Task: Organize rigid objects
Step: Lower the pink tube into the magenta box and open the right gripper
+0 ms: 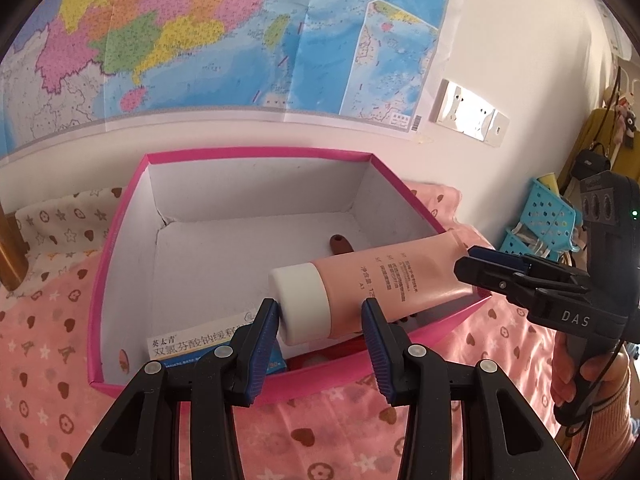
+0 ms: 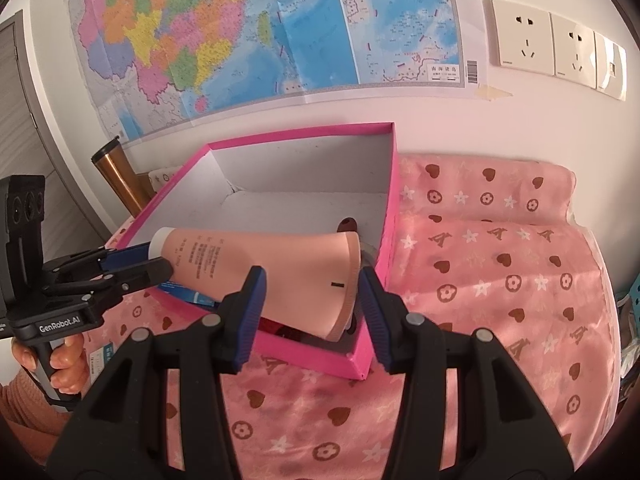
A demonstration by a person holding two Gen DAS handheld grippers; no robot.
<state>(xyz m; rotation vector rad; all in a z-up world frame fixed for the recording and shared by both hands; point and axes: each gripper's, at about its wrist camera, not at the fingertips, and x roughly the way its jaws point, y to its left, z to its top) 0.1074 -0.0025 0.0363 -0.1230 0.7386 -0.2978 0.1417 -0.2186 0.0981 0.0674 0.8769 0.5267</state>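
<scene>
Pink tube (image 1: 384, 284) carried level over the magenta box (image 1: 120, 248), white cap (image 1: 304, 304) pinched by the left hand-held gripper (image 1: 320, 320), crimped tail clamped in the right hand-held gripper (image 2: 308, 300), medicine carton (image 1: 192, 348) lying inside below.

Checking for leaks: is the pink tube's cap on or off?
On. The white cap sits flush on the tube end, between the left tool's fingers.
</scene>
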